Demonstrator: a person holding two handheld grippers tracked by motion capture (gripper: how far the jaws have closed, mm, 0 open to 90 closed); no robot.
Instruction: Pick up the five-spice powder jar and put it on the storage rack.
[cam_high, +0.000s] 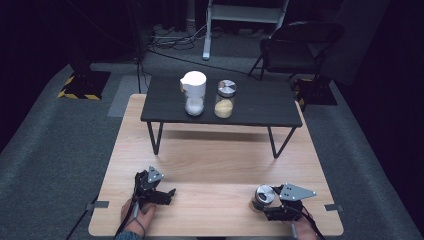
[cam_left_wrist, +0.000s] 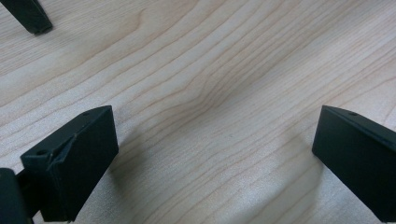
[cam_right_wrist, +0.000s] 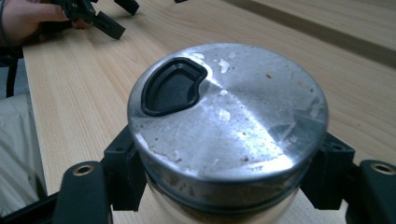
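Resting near the front left corner of the wooden tabletop (cam_high: 215, 165), left gripper (cam_high: 167, 194) has its jaws spread wide over bare wood, nothing between them. On the small black table (cam_high: 260, 102) along the far edge: white-topped jar (cam_high: 194, 93), then a jar of yellowish grains (cam_high: 225, 99) just beside it. Near the front right corner, right gripper (cam_high: 261, 206) is clamped on a metal-lidded jar (cam_right_wrist: 224, 116); lid scuffed, with a dark pour flap. Contents hard to tell, possibly brownish.
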